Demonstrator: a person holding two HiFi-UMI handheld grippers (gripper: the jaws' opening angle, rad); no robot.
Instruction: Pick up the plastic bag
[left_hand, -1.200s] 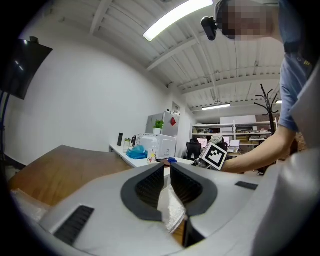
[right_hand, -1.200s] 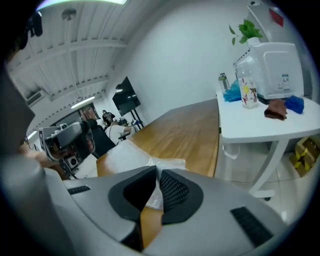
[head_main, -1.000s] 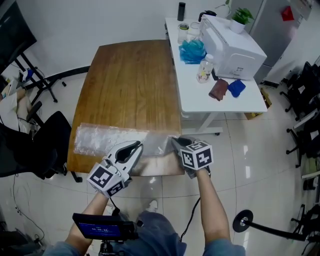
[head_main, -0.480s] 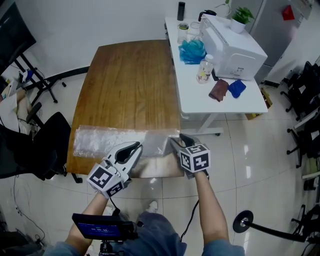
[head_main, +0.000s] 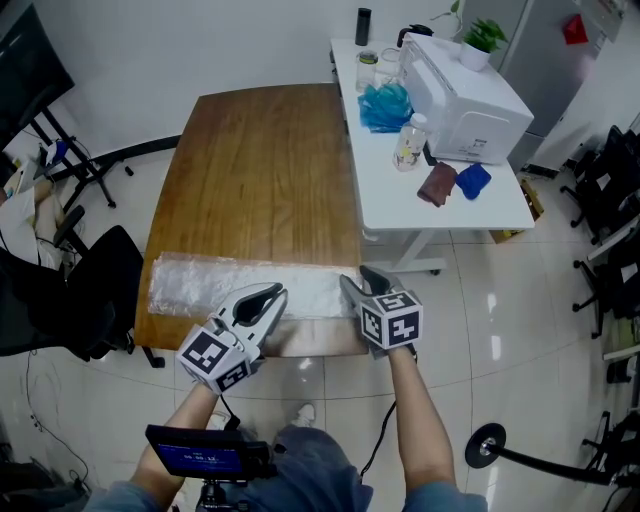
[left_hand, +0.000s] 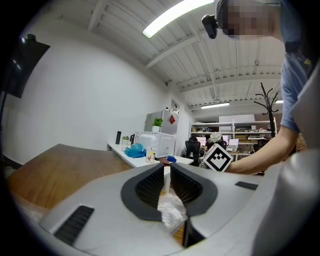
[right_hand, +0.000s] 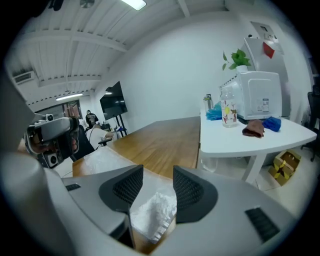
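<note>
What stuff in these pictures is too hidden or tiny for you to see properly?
Head view: the near edge of the plastic bag, covered by the left tool.
Left gripper view: most of the plastic bag, hidden behind that tool's own grey body; only a crumpled bit shows.
Head view: the print on the clear bottle, too small to read.
Head view: the black chairs at the right, cut off by the picture's edge.

**Bright, even indoor light**

Lit from a fluorescent strip (left_hand: 172, 17) overhead. Soft glare on glossy floor tiles (head_main: 492, 305); faint shadows only. Fisheye bending, black corners in both gripper views; right gripper (right_hand: 154, 175) slightly soft up close.
</note>
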